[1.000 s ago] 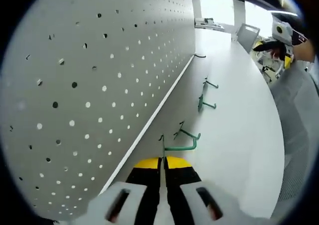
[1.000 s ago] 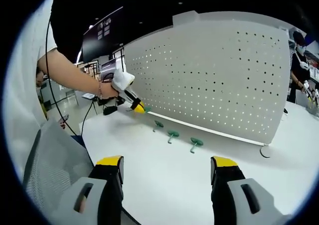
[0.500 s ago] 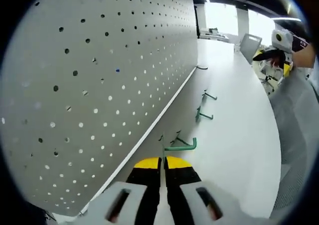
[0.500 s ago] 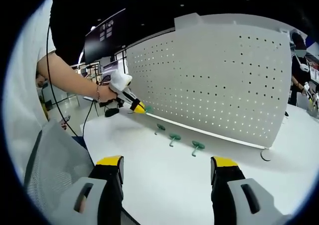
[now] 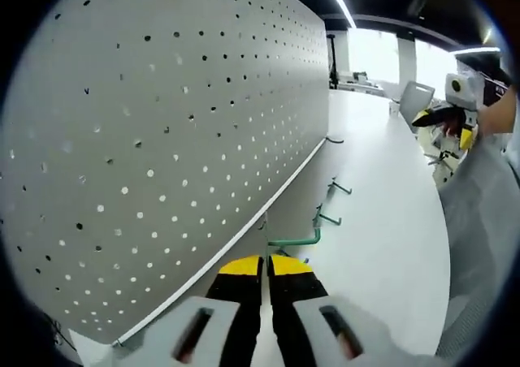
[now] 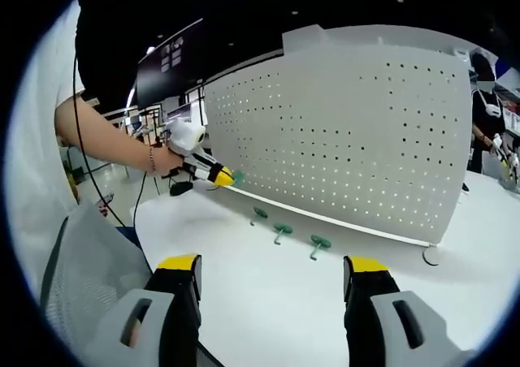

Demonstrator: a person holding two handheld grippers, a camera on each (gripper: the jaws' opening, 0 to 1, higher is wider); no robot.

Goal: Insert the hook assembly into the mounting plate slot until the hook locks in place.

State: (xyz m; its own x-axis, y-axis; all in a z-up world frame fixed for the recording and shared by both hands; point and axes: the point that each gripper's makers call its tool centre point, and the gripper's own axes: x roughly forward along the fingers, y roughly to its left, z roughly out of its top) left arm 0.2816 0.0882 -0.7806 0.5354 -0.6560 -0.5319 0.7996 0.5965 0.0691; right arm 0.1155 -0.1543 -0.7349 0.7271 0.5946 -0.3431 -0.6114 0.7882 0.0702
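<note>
**Green hook clamped in the left jaws, lifted beside the pegboard**

Green metal marks the task's piece: in the left gripper view the hook (image 5: 294,239) juts forward from the left gripper (image 5: 266,263), whose jaws are pressed together on its thin upright stem. It hangs above the table (image 5: 390,221), just beside the perforated mounting plate (image 5: 162,123) and near the plate's lower rail. Three more hooks lie farther along the table; the nearest (image 5: 325,218) is just past the held one. The right gripper (image 5: 457,107) shows far off at the right edge.

In the right gripper view the right gripper (image 6: 273,279) has its jaws wide apart and holds nothing, well back from the plate. The left gripper appears at the left, tip close to the plate's lower left corner.

The grip is on a narrow stem, so the hook could twist in the jaws when pushed into a hole. Approaching at a slant, the prongs may miss the holes and skate across the plate, leaving it unlocked.
</note>
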